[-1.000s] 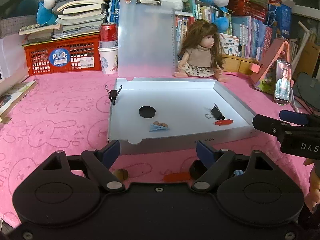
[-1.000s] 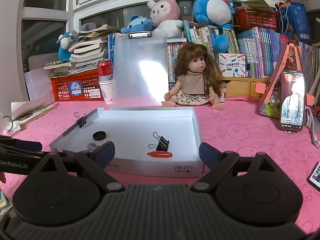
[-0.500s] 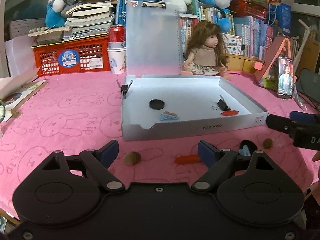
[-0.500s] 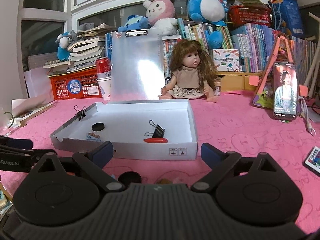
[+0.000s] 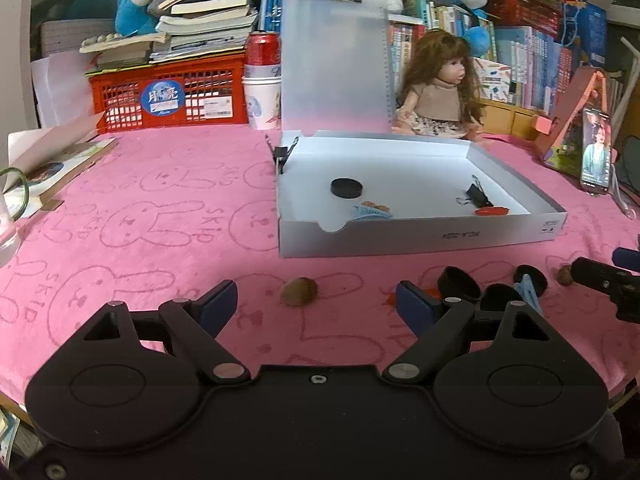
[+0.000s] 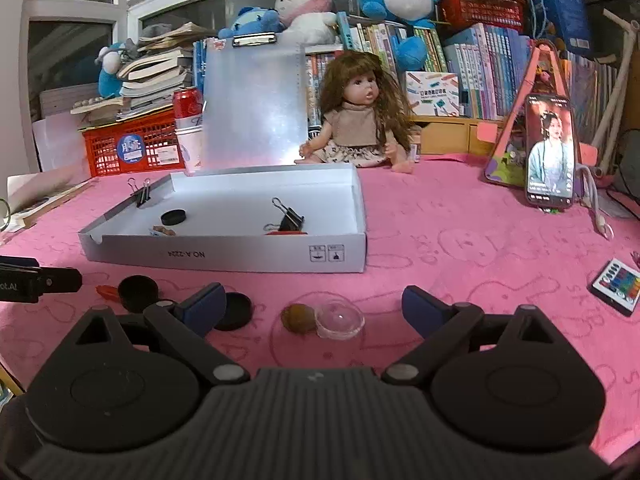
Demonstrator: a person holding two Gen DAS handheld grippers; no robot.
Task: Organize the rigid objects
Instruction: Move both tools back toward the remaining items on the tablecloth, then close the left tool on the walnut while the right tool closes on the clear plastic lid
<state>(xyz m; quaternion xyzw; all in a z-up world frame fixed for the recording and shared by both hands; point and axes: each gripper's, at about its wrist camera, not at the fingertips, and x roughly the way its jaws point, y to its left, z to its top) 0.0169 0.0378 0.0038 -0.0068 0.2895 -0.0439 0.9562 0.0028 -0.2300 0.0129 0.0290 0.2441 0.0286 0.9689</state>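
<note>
A white shallow box (image 5: 420, 236) (image 6: 224, 256) lies on the pink cloth and holds a black round cap (image 5: 346, 188), a black binder clip (image 5: 476, 196), a red piece (image 5: 491, 211) and a blue hair clip (image 5: 370, 213). In front of it lie loose things. My left gripper (image 5: 316, 300) is open over a brown nut (image 5: 299, 291), with black caps (image 5: 458, 283) to its right. My right gripper (image 6: 312, 304) is open around a second brown nut (image 6: 298, 318) and a clear dome (image 6: 340, 318). Black caps (image 6: 138, 293) lie at its left.
A binder clip (image 5: 282, 152) grips the box's left wall. Behind stand a clear clipboard (image 5: 334, 64), a doll (image 5: 438, 92), a red basket (image 5: 168, 96), a can on paper cups (image 5: 262, 80), books and plush toys. A phone (image 6: 548, 152) leans at the right; a remote (image 6: 616, 286) lies nearby.
Both grippers have drawn back from the box and sunk a little. The loose nuts, caps and clear dome on the cloth in front of the box have come into view.
</note>
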